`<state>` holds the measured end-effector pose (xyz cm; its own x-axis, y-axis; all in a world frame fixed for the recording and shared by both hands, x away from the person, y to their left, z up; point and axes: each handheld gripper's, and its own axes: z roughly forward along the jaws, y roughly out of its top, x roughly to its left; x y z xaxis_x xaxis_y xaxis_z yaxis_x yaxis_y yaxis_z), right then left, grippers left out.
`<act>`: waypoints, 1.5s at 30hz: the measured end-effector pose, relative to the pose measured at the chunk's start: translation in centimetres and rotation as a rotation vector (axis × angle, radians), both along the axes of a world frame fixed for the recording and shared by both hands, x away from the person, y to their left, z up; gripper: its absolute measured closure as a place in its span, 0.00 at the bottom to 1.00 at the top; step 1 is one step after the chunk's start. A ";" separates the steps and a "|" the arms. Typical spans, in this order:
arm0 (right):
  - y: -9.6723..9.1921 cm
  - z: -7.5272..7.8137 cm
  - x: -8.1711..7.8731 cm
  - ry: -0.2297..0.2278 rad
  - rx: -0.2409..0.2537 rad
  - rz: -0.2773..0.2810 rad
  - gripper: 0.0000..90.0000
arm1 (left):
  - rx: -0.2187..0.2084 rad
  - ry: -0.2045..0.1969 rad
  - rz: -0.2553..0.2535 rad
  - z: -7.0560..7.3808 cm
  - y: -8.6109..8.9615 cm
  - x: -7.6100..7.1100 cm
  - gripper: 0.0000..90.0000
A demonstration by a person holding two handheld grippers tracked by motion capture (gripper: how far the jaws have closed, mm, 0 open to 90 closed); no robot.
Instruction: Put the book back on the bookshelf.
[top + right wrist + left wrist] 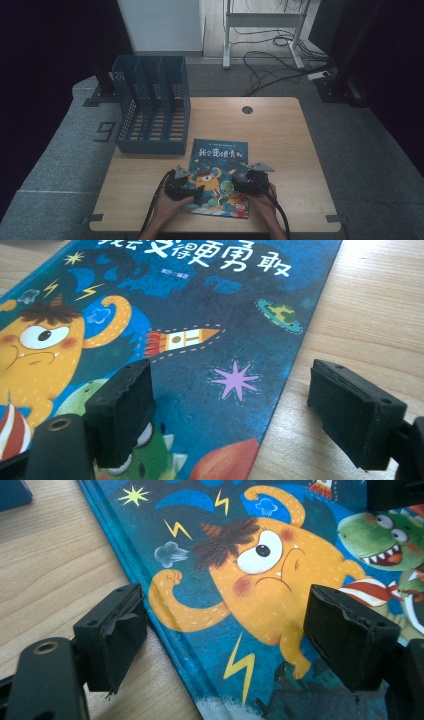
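A blue picture book point(217, 175) with an orange monster on its cover lies flat near the table's front edge. My left gripper point(187, 179) sits low over the book's left edge point(150, 615); its jaws stand wide apart, one over bare wood, the other over the cover, pressing on nothing. My right gripper point(250, 176) straddles the book's right edge point(280, 385) the same way, jaws wide, one over the cover and one over the wood. In the left gripper view, the gripper point(222, 640) frames the orange monster; in the right gripper view, the gripper point(235, 415) frames a purple star.
A blue slotted file rack point(150, 102) stands at the table's back left, a little beyond the book. The wooden table point(280, 135) has a round cable hole point(247, 109) at its far edge. Cables and a desk frame lie on the floor beyond.
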<state>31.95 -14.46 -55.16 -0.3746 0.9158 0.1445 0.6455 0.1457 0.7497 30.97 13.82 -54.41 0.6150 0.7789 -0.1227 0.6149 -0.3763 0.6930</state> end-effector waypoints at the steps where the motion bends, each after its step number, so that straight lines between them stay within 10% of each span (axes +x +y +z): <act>1: 0.1 0.0 0.0 0.001 0.002 0.003 0.20 | 0.002 -0.002 0.001 0.0 0.0 0.0 0.19; 45: -2.0 1.8 -0.1 0.085 0.281 0.025 0.27 | -0.042 0.024 -0.005 0.0 0.7 -0.3 0.21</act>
